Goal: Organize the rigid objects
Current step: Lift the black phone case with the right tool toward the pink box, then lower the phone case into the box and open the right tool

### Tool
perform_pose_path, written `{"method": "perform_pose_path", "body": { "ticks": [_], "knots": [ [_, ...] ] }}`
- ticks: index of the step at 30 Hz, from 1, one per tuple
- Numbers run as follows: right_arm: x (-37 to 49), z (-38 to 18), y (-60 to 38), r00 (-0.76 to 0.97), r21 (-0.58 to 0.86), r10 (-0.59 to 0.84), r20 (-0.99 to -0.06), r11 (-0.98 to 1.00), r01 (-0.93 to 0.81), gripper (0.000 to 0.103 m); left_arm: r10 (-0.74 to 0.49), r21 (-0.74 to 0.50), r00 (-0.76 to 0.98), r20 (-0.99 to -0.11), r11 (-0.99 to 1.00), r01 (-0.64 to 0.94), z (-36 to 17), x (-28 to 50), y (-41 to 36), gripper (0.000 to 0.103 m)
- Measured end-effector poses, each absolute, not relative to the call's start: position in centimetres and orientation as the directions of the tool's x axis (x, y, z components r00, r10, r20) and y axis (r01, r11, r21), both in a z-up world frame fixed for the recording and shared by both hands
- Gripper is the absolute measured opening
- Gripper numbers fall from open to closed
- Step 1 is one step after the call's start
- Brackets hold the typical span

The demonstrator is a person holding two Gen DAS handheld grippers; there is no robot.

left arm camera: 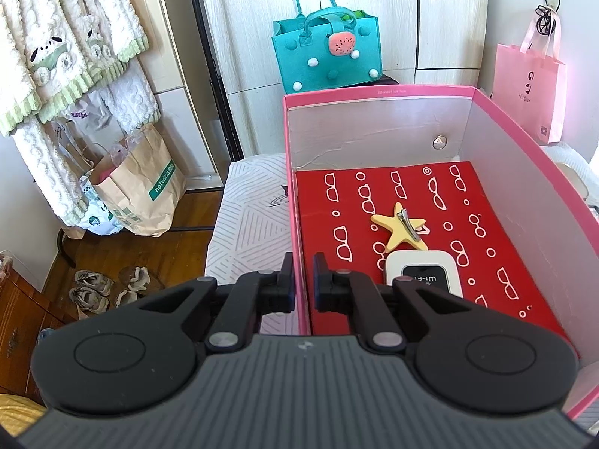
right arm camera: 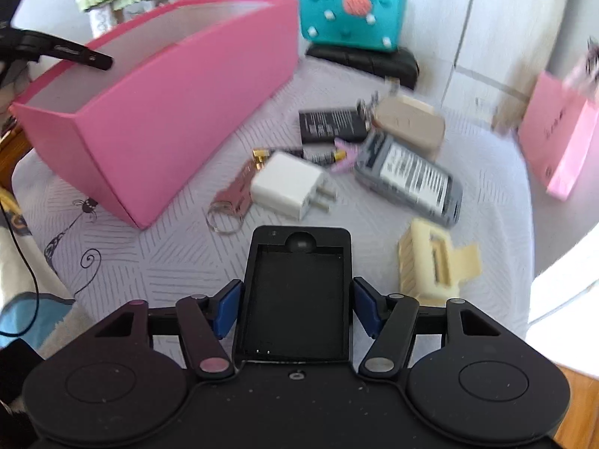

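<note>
- Two hand-held grippers are working here: my left hand-held gripper [left arm camera: 303,280] is pinching the near-left wall of the pink box [left arm camera: 374,91], its jaws nearly together on that thin cardboard, steadying it.
- I am holding a black battery-compartment shell [right arm camera: 295,292] in my right hand-held gripper [right arm camera: 295,299], the blue pads [right arm camera: 224,308] pressing on its two long sides at a middling opening.
- I am carrying it low above the bed cover [right arm camera: 168,254], just in front of the loose pile: a white plug charger [right arm camera: 288,183], a pink keyring tag [right arm camera: 234,196], a flat black battery [right arm camera: 331,125], a grey labelled device [right arm camera: 410,179], a beige case [right arm camera: 410,123] and a cream hair claw [right arm camera: 434,265].
- Inside the box, a yellow star hair clip [left arm camera: 398,230] and a white Wi-Fi router [left arm camera: 421,271] are already lying on the red glasses-print liner [left arm camera: 486,202].
- For this step, I judge I should be lifting the shell clear of the box's tall right wall before crossing over, keeping it level so it does not slip from the pads.
- I should be aiming for bare liner toward the far end, away from the clip and router, and lowering almost to the liner before letting go.
- Meanwhile the left grip should be staying firm, since a nudge could slide the light box on the cover.
</note>
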State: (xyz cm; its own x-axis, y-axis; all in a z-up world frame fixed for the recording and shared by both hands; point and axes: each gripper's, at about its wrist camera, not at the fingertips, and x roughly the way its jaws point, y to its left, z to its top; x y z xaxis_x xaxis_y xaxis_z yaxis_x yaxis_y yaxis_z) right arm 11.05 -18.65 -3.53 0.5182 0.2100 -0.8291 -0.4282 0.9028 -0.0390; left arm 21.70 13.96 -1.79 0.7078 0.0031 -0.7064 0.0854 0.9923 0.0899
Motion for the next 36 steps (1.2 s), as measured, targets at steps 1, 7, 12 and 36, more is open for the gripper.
{"method": "perform_pose_path", "body": {
  "ticks": [1,7,12,36],
  "knots": [
    [11.0,-2.9,-18.6,0.53,-0.042,0.218,-0.82,0.899,-0.435,0.067,0.003,0.089,0.708,-0.706,0.992,0.086,-1.8,21.6,14.0,0.007],
    [11.1,1.2,-18.0,0.624,-0.078,0.262,-0.736,0.883,-0.462,0.067,-0.001,0.085,0.708,-0.706,0.993,0.085,-1.8,21.6,14.0,0.007],
    [12.7,4.3,-15.5,0.66,-0.086,0.346,-0.667,0.844,-0.529,0.067,0.018,0.113,0.718,-0.696,0.99,0.084,-1.8,21.5,13.6,0.007],
    [29.4,-0.4,2.6,0.582,-0.407,0.142,-0.801,0.584,-0.703,0.067,-0.013,0.05,0.748,-0.664,0.997,0.062,-1.8,21.1,14.4,0.007]
  ]
}}
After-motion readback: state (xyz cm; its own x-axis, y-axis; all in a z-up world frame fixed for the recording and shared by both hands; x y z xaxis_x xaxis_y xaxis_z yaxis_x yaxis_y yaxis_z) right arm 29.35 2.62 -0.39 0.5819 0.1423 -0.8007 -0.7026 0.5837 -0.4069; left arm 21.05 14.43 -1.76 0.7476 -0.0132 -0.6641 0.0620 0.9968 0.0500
